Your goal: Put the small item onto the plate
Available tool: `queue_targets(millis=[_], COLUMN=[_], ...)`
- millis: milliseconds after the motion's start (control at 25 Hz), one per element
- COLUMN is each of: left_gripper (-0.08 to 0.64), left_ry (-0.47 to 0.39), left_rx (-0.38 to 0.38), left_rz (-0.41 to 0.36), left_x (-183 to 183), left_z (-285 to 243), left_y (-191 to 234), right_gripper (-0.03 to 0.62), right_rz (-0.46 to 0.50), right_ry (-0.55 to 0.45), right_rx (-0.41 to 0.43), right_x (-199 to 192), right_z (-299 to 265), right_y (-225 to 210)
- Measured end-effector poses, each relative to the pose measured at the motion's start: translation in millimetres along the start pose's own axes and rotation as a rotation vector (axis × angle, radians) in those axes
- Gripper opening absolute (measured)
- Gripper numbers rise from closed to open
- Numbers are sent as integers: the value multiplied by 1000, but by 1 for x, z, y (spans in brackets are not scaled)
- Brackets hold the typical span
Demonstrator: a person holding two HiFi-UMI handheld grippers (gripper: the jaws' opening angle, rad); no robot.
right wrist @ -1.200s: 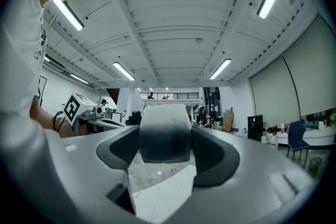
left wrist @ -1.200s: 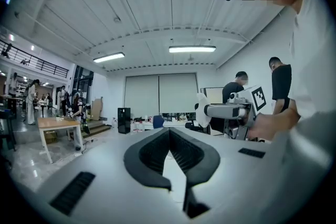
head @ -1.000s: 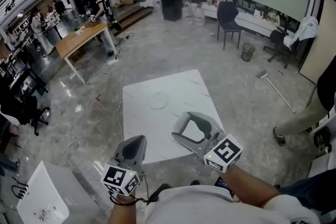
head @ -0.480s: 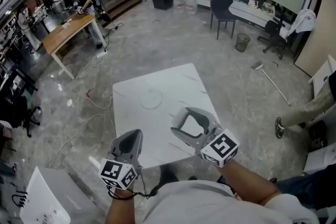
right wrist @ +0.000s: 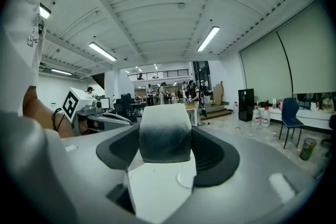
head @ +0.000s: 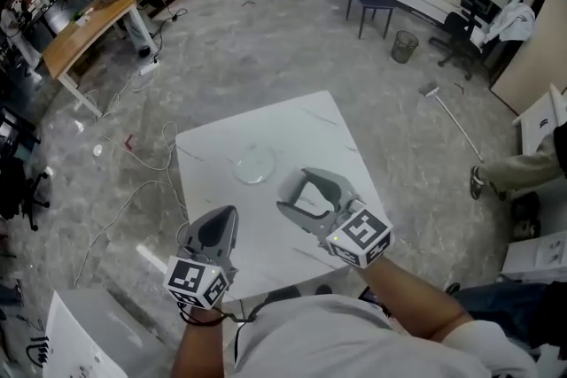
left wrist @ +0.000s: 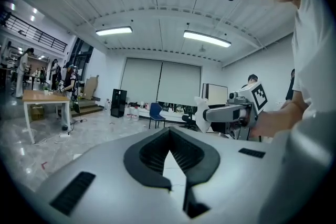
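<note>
While the right gripper hangs over the near right part of the white marble-patterned square table, its own view shows the jaws clenched on a small whitish-grey block, which touches the dark pads on both sides. So the block is up in the air, not on anything. And the clear round glass plate? It sits flat on the table just beyond that gripper and a little to its left, apart from it, with nothing on it. Over to the left gripper, low at the table's near left edge: jaws pressed together, nothing between them. Both grippers point away from the person, across the tabletop.
</note>
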State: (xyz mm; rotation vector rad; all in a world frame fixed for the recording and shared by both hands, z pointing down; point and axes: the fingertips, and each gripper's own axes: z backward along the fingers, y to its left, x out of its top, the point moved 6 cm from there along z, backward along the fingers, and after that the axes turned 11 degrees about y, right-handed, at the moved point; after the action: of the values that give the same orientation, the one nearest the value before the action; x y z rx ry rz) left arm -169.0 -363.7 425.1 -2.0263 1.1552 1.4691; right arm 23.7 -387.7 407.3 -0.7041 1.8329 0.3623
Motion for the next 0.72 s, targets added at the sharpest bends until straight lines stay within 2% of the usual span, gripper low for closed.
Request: queue_targets(millis=[160, 360, 720], left_gripper=[5, 5, 5], left_ry=[29, 80, 149], left_rx=[-24, -41, -127], left_rz=[23, 12, 119], left_x=[-4, -19, -62], left_z=[-29, -61, -116], left_y=[47, 86, 143], right_gripper=[293, 293, 293], right_rz=[-4, -68, -155], right_ry=[68, 155, 344], right_rx=[-2, -5, -10], right_x=[-5, -37, -107], right_z=[-59, -128, -238], right_y=[-26, -60, -109])
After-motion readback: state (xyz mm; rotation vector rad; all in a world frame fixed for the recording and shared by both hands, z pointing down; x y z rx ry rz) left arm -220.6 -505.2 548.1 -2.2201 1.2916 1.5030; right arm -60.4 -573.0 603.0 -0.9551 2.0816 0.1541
